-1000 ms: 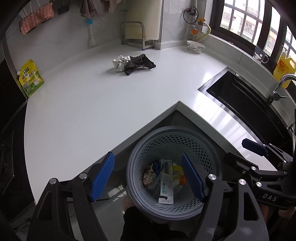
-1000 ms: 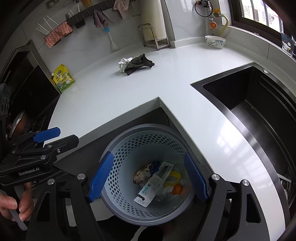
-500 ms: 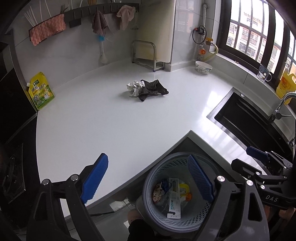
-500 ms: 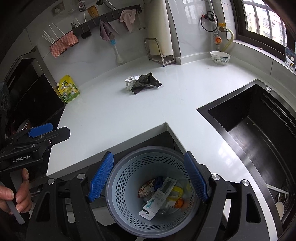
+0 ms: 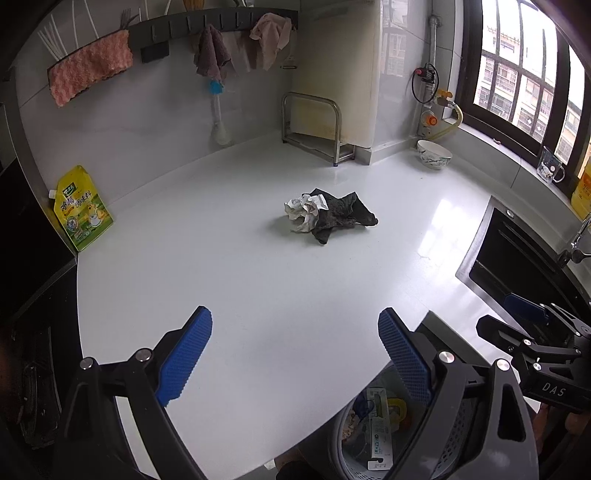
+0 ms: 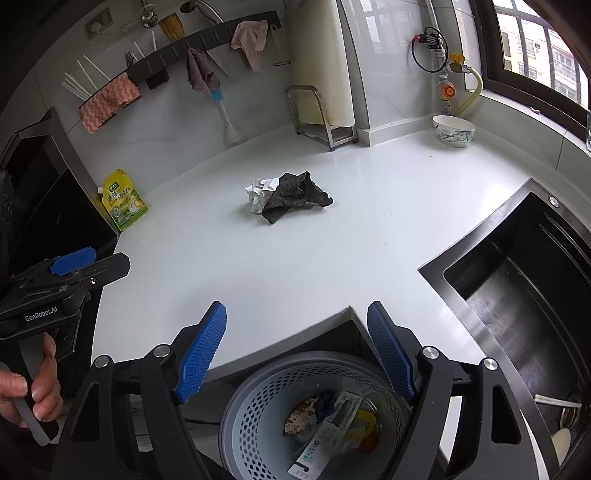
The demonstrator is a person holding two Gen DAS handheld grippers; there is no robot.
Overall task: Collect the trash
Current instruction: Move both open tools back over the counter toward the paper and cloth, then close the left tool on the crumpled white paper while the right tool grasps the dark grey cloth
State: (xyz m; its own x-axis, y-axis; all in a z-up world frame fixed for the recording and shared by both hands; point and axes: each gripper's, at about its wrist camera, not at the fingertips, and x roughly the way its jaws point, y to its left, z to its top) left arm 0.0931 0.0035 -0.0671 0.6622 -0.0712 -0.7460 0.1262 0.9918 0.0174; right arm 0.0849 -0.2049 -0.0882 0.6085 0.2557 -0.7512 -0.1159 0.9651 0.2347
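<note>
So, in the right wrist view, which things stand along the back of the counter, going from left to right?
Yellow pouch → white brush → metal rack → bowl.

I note a yellow-green seasoning pouch leaning upright at the left end of my white bench. A patterned bowl sits near the window. A metal rack stands against the back wall. Cloths hang from the wall rail. The black sink lies right.
</note>
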